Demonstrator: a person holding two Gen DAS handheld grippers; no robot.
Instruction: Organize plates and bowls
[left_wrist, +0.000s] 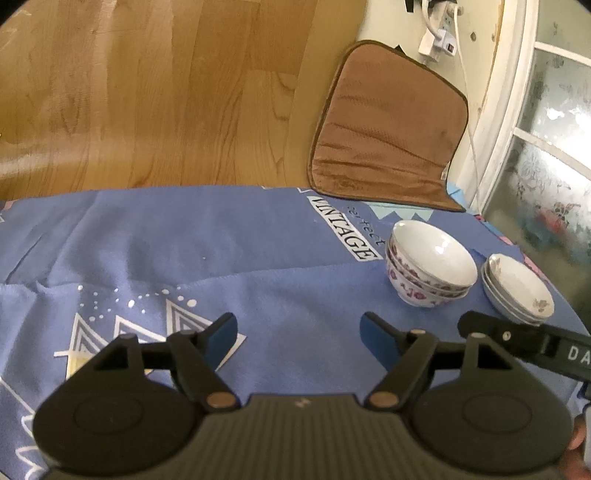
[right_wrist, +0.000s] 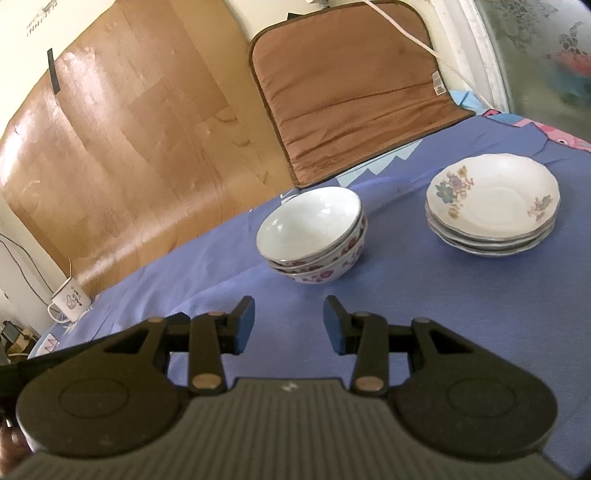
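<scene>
Brown cushion (right_wrist: 351, 92) and mug (right_wrist: 68, 299) sit far off your fingers, nothing blocking. Stacked floral bowls (right_wrist: 314, 236) just ahead of your right gripper (right_wrist: 289, 321), plate stack (right_wrist: 493, 205) ahead-right. Left gripper (left_wrist: 298, 334) wide, right half-open, both empty.

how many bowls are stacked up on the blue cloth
3, all nested in one stack of bowls on the blue cloth, left of the plates; another could hide inside.

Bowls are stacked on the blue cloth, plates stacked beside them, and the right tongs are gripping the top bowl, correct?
Not quite. The right tongs are open and hold nothing, short of the bowls. The right wrist view shows it. Bowls and plates are stacked side by side on the blue cloth.
</scene>
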